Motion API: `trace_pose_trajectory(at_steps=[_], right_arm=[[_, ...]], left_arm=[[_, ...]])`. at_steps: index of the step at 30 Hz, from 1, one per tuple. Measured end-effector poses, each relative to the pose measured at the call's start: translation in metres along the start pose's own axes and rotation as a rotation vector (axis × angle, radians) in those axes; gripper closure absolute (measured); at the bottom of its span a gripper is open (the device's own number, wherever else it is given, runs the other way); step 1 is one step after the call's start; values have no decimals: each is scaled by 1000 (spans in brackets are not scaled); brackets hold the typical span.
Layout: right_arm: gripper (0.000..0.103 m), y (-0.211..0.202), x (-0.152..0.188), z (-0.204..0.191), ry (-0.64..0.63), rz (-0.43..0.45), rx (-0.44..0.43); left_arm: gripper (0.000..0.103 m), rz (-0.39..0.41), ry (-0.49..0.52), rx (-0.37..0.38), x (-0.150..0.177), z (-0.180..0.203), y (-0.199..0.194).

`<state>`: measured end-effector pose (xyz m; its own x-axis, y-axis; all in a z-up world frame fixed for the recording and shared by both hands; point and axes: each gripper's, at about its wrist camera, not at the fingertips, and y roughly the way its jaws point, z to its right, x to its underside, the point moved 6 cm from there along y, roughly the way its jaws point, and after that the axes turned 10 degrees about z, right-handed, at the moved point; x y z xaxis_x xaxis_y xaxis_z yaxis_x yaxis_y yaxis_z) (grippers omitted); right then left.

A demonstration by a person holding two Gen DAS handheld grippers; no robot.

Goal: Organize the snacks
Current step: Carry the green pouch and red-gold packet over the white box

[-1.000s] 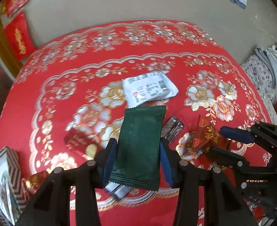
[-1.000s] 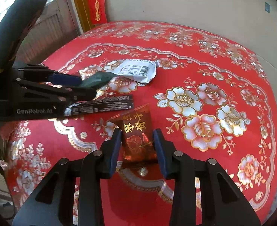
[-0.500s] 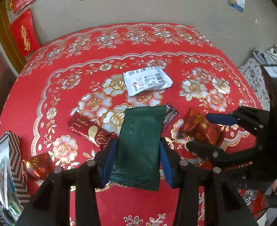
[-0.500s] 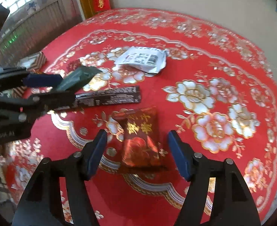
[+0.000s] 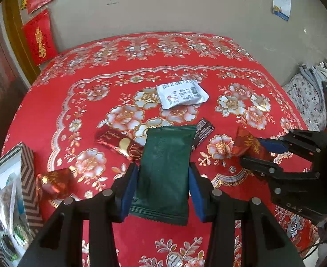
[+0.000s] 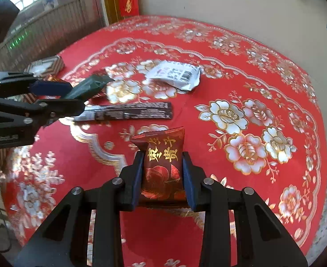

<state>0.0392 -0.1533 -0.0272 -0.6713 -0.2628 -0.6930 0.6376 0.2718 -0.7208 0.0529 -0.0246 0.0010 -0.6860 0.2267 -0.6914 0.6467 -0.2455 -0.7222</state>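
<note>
1. Our left tool (image 5: 162,187) is clamped on the green packet (image 5: 165,169), and the blue pads press on its two long sides

2. The green packet is up off the worktop (image 5: 52,115), and its long way points straight out from the tool, away from us

3. Our right tool (image 6: 162,175) has just been closing, and now it is clamped on the dark red packet (image 6: 162,164) with gold writing, which sits between the pads with its long way pointing out ahead too

4. The striped box (image 5: 27,166) sits at the near left edge of the worktop, and we can see some packets already inside it

5. We think both packets should go into that box, so the box is the place that matters most now

6. The box lies to the left of the green packet, and our left hand is the nearer one, while our right hand is well apart from it on the other side

7. We think the left hand should go first, swinging left so the packet's long way lines up with the box

8. Still lying on the worktop are a white packet (image 5: 181,94), a long black packet (image 6: 130,111), a dark red bar (image 5: 119,143) and a small red candy (image 5: 54,181) just beside the box

9. We must take care not to bump the small candy on the way over
</note>
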Motion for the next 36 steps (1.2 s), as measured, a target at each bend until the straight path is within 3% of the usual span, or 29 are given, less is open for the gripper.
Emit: trace_pose_trajectory(at_steps=[11,36], right_arm=[[71,-16,-13,-49,-1,70,-50],[71,-3,-48,-164,-103,85,-160]], left_arm=[[56,45,-35,-67,17,-29,-30],[56,117,-155,-193,53,-121,-87]])
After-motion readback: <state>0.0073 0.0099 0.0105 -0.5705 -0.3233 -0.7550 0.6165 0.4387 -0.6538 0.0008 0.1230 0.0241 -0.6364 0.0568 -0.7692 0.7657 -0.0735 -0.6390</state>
